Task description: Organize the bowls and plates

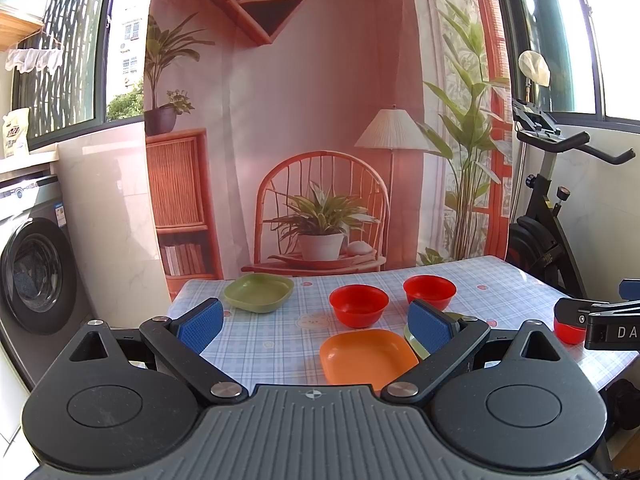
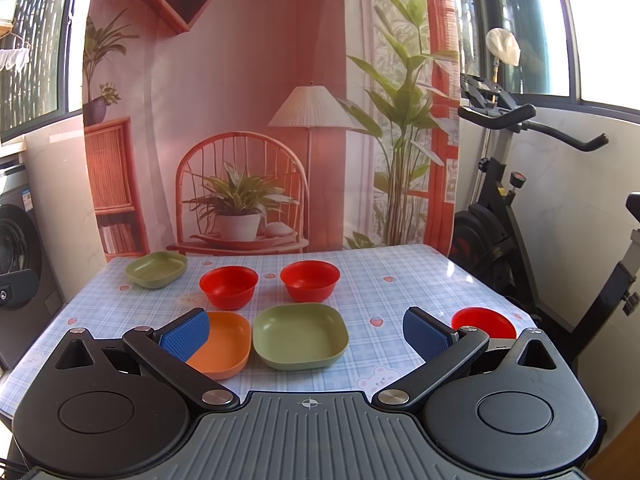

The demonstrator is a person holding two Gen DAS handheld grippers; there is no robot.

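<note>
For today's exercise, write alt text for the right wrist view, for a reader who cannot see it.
The open right gripper hovers over a checked table holding three red bowls, two green plates and an orange plate. An exercise bike stands right.

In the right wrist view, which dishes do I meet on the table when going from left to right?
far green plate → orange plate and left red bowl, one behind the other → near green plate and middle red bowl → right red bowl.

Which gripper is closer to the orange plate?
Left. The left gripper hovers just above the orange plate; the right gripper sits further right, nearer the green plate.
</note>
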